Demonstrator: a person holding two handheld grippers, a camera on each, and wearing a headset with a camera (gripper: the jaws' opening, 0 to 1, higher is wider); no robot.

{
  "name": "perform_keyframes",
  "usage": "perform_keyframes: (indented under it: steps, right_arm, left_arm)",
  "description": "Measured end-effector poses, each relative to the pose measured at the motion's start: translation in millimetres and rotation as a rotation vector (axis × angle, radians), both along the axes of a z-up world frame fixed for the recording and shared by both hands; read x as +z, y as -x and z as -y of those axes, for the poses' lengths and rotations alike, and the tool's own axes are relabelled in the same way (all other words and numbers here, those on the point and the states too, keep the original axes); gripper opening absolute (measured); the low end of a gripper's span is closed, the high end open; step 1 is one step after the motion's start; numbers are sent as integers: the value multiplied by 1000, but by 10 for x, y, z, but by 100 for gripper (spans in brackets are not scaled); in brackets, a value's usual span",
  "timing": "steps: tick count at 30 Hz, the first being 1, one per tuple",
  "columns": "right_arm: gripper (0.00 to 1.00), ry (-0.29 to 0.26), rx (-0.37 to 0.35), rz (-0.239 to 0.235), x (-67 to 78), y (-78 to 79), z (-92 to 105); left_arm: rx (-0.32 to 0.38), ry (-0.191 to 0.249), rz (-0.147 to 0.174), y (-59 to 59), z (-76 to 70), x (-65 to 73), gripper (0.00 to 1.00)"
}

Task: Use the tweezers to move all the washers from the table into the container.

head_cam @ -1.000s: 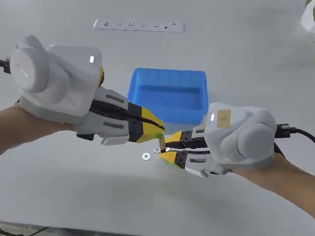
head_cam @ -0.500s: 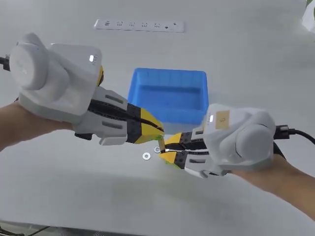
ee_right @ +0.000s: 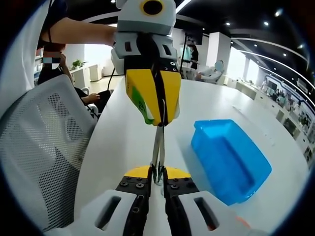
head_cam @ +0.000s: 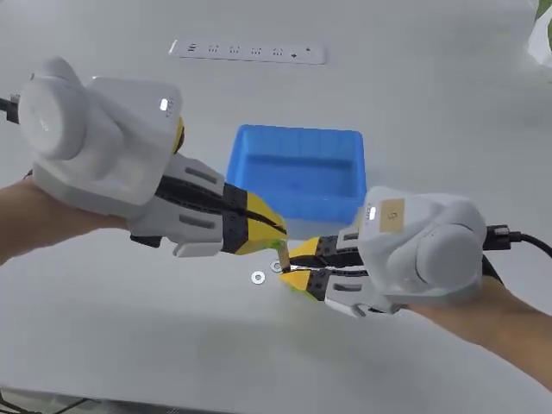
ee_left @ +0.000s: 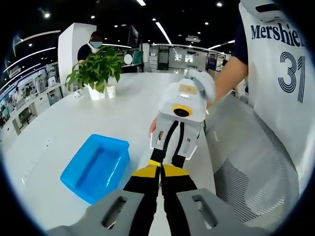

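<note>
Pale surface (head_cam: 431,103) in a bright open-plan room, with a power strip (head_cam: 250,52) well beyond the far side of the blue container (head_cam: 297,132).

Against the pictures of a second and half a second ago, next to no real change. Only a slight slide of the whole head view, so head motion and not motion of the things. Two washers, one (head_cam: 276,266) and another (head_cam: 257,277), flat on the surface just off the container's near wall, apart from each other, in the same spots as before. Nothing visible inside the container from the head view.

Just off that same near wall, left gripper (head_cam: 274,226) hovering, fingers (ee_right: 170,93) together and clamped on the upper end of the tweezers (ee_right: 157,147). Tip to tip with it, right gripper (head_cam: 293,263), fingers (ee_right: 140,173) pressed close on the tweezers' lower end, seemingly squeezing the tips. Tweezer tips close to the washer nearer the container; touching it or just above, cannot tell.

For the task: no progress over this second. By the look of it, at the first pick, with both washers left to lift and carry over the near wall. Probably calls for a finer line-up of the tips on the washer's edge before any lift. Thin flat ring, easy to flick away or drop.
</note>
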State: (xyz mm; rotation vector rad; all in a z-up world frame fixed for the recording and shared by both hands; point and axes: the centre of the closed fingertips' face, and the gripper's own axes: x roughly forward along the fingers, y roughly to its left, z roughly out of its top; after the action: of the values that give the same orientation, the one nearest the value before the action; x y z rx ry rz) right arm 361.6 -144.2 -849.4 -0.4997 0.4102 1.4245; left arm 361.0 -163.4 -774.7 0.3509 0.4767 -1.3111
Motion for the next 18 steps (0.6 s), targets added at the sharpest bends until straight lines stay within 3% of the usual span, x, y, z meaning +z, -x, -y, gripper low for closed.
perform_keyframes:
  steps: [17,18]
  right_arm:
    - [10,-26,-25,53,341,-158,-40]
    - [10,-29,-25,60,377,-180,-49]
  left_arm:
    - [28,32,70,-145,-44,341,5]
    - [21,28,87,-157,-45,378,5]
